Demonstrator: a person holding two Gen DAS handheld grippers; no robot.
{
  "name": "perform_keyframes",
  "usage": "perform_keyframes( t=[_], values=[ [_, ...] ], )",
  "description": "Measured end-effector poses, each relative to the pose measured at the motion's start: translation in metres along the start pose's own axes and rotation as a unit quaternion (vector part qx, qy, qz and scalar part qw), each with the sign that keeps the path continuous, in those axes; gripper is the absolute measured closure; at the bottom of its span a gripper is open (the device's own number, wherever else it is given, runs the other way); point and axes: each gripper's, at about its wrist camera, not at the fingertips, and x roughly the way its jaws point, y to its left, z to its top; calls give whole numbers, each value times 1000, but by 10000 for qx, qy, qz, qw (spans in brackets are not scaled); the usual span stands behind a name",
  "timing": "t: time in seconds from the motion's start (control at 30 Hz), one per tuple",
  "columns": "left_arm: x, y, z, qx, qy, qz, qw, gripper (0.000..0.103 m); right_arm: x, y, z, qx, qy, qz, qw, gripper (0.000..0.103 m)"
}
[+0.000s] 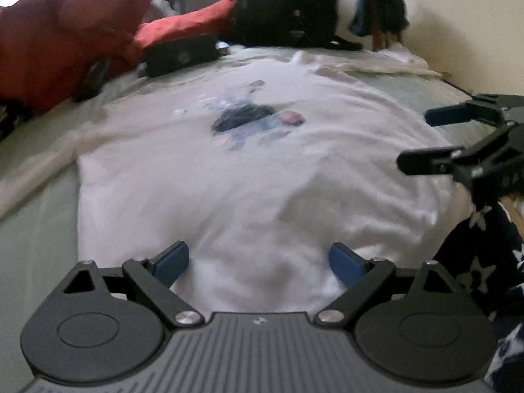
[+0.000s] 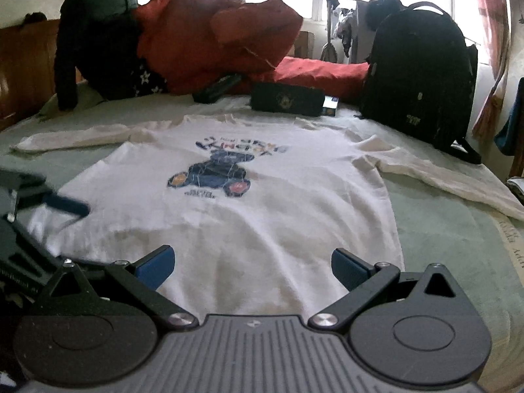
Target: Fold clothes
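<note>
- The left gripper (image 1: 258, 263) is held with its blue-padded fingers (image 1: 172, 263) spread wide apart, and nothing is caught between them; the near hem of the white shirt (image 1: 249, 170) is seen in the gap.
- The right gripper (image 2: 253, 268) is likewise held wide open and nothing is gripped; it is poised over the hem of the same shirt (image 2: 229, 222), toward the hem's right corner.
- Each gripper is seen in the other's view, at the side edge of the frame, above the shirt's lower corners.
- The long-sleeved shirt is laid flat, print side up, on a pale green bedsheet (image 2: 442, 229), with both sleeves stretched outward and the collar at the far end.
- A dark blue cartoon print (image 2: 213, 177) is shown on the chest.
- Beyond the collar, a dark rectangular case (image 2: 286, 100) is placed on the sheet.
- A black backpack (image 2: 419, 75) is stood to the right of it, near one sleeve.
- A red quilt (image 2: 222, 39) is heaped behind.
</note>
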Motion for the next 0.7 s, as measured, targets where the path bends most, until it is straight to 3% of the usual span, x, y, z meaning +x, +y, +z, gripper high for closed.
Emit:
perform_keyframes(
  t=[0.2,0.37,0.5,0.67,0.7],
  values=[
    [-27,4,-13,-152,60,194,9997,10,10,-12,-22,-9,632,116,9979,0],
    [-29,13,10,-251,-36,509,9984,10,9,-22,-10,147,365,323,9987,0],
    [-15,13,32,-514,-156,489,9974,10,25,-27,4,191,298,352,9988,0],
    [10,12,20,-1047,267,676,9918,10,38,-42,-8,489,569,354,9966,0],
    [9,10,15,-1026,203,718,9919,9,33,-45,-13,448,499,407,9969,0]
  ],
)
